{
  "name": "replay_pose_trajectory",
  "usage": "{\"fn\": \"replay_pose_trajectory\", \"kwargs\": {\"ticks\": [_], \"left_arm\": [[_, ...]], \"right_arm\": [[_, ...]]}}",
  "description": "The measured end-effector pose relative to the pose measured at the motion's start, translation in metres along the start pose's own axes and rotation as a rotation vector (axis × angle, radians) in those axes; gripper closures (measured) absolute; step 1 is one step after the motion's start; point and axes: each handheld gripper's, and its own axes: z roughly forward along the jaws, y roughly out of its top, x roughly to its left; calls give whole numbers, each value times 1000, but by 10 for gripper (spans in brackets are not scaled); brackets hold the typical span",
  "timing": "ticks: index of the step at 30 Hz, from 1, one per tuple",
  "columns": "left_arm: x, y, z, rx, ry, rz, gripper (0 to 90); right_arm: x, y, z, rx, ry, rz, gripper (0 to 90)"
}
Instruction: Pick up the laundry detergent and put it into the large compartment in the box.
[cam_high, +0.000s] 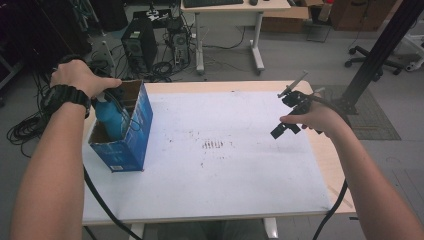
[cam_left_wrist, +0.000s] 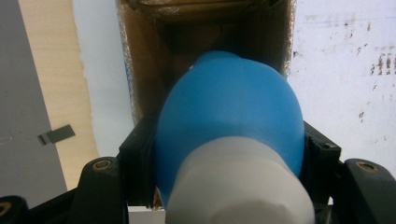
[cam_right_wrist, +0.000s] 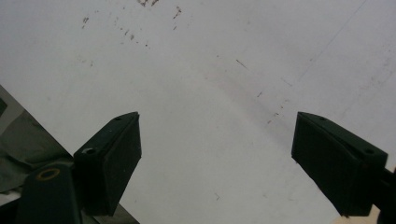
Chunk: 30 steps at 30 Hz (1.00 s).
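The left tool (cam_left_wrist: 229, 154) is clamped on a blue bottle (cam_left_wrist: 229, 116), its black jaws pressing either side of the bottle's rounded blue body, with the white end (cam_left_wrist: 240, 184) nearest the tool's camera. In the high view the left hand (cam_high: 80, 77) holds that tool above an open blue box (cam_high: 131, 135) standing at the left end of the counter (cam_high: 225, 175). The bottle (cam_high: 111, 117) is upright and partly down inside the box, its lower part hidden by the cardboard walls. The left gripper view looks straight down into the brown inside of the box (cam_left_wrist: 140, 70), with the bottle's far end over the opening; whether it touches the bottom I cannot tell.

The right tool (cam_right_wrist: 217, 158) has its jaws wide apart with nothing between them, only the white, lightly stained counter top (cam_right_wrist: 210, 70) beyond. In the high view the right hand (cam_high: 312, 117) holds this tool (cam_high: 286, 129) over the right side of the counter, well apart from the box, and its cable trails back along the forearm.

A patch of small dark marks (cam_high: 214, 144) sits near the middle of the counter, between the box and the right hand.
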Motion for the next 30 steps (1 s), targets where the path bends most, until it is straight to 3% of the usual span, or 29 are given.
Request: {"fn": "replay_pose_trajectory", "kwargs": {"ticks": [30], "left_arm": [[5,0,37,50,-15,-9,370]], "right_arm": [[1,0,3,7,0,-1,161]]}}
